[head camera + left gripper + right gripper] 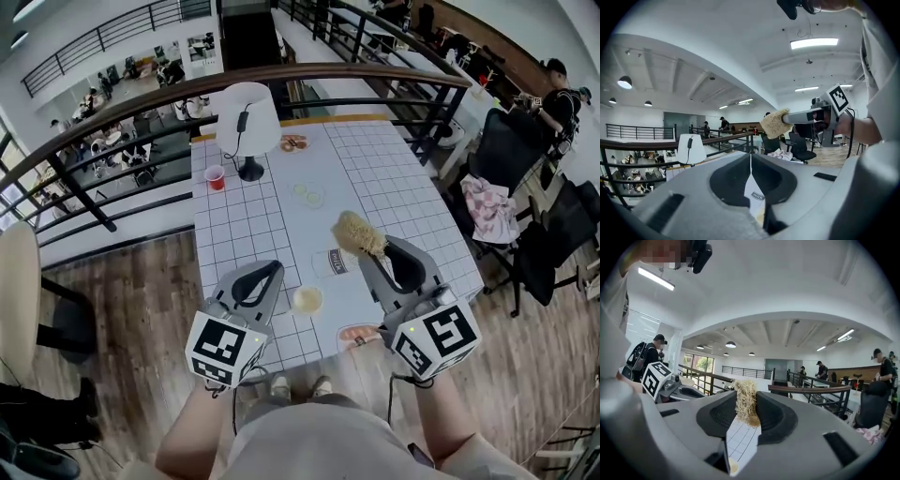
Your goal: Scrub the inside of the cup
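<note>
Both grippers are held high above the white gridded table (253, 220), pointing about level. My right gripper (382, 246) is shut on a tan fibrous scrubber (359, 234), whose tuft sticks out past the jaw tips (746, 404). My left gripper (275, 269) is shut with nothing in it; its jaws meet in a thin seam (751, 157). Far below, a clear cup (333, 262) with a "milk" label (756, 196) stands on the table between the grippers. A small cup with cream-coloured contents (307, 300) stands nearer the front edge.
A white lamp (248, 117), a red cup (216, 178), a small plate (307, 194) and a snack (293, 143) sit farther back on the table. A pink item (356, 335) lies at the front edge. A railing (112, 122) runs behind; office chairs (511, 150) stand right.
</note>
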### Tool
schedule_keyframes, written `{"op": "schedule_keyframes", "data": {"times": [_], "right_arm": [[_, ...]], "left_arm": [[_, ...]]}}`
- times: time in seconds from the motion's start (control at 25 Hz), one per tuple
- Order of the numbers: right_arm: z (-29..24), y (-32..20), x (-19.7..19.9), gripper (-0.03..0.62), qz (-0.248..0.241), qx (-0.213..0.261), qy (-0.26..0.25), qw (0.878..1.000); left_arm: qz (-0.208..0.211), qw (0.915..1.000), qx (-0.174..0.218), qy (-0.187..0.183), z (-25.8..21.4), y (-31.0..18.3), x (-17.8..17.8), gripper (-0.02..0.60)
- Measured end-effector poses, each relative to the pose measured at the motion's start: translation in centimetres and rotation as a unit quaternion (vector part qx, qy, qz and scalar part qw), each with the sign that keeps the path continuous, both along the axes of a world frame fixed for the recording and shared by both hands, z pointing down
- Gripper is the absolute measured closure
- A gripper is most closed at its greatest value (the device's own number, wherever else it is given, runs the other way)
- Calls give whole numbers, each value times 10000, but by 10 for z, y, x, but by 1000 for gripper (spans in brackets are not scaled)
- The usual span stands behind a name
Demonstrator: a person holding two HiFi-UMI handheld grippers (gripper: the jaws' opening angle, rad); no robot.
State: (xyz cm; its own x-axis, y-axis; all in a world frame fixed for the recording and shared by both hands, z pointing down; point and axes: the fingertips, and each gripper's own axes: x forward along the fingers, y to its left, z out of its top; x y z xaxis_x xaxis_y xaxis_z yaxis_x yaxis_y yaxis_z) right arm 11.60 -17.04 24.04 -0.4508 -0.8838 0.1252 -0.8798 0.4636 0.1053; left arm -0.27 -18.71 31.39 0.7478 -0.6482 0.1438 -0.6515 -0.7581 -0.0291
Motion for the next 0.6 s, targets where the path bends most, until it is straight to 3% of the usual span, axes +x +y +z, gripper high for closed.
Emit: {"op": "schedule_keyframes", "data": {"times": [0.32, 0.48, 0.6], "right_arm": [[-66, 28, 9, 482, 282, 936, -127, 9951], [-89, 55, 2, 482, 141, 1235, -306, 9918], [-95, 70, 0, 482, 125, 1333, -254, 9907]], "left_arm": [[-236, 9940, 1043, 243, -121, 32, -17, 565], [-164, 9873, 1578, 70, -149, 55, -16, 565], [-141, 9846, 1741, 114, -155, 66, -13, 565]]}}
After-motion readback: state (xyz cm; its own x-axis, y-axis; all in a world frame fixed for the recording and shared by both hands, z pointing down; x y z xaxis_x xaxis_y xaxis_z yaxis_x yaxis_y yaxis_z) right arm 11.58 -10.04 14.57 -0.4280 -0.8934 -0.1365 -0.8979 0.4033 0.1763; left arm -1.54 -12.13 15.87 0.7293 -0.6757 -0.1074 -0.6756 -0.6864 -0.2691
